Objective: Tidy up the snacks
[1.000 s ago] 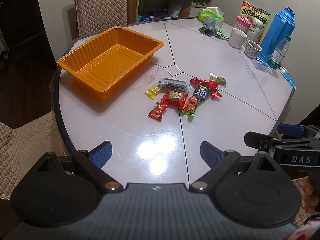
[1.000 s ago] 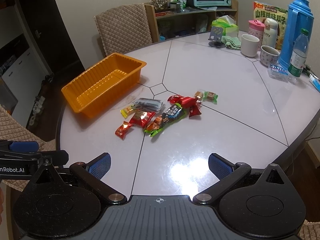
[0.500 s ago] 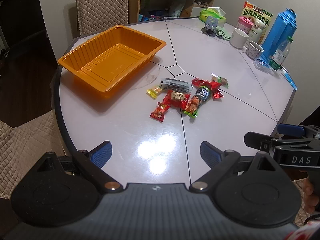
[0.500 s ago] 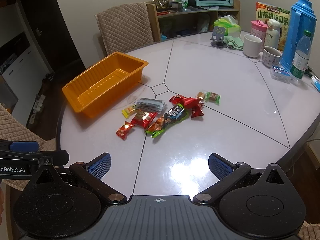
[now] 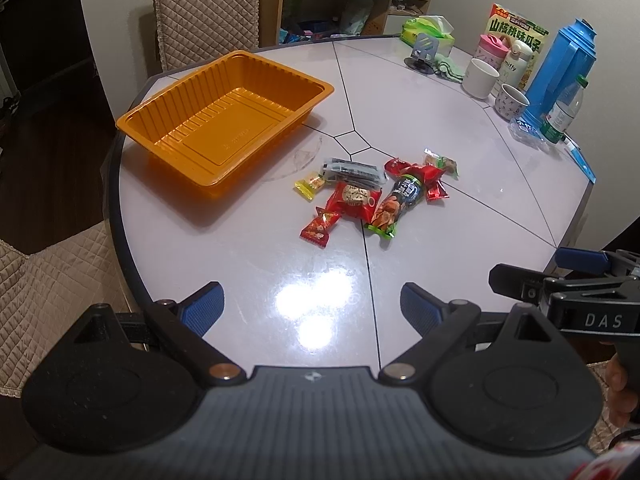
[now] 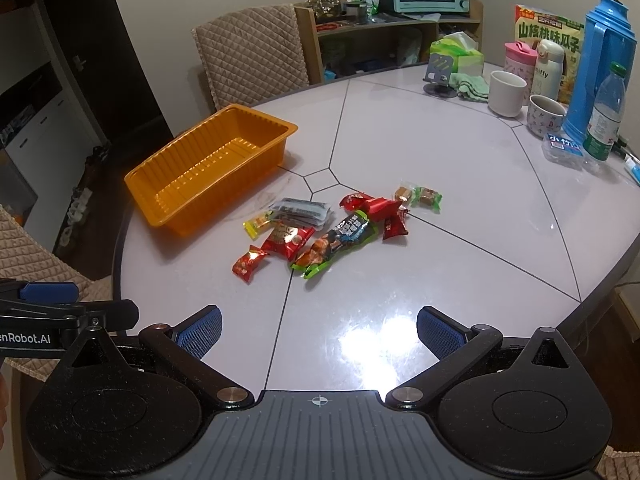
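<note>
— So, where are the snacks (image 5: 376,192)?
— Piled on the table (image 5: 248,264), near the orange tray (image 5: 224,120).
— And the claws?
— Left gripper (image 5: 312,304) and right gripper (image 6: 318,330) are both wide, holding nothing.
</note>
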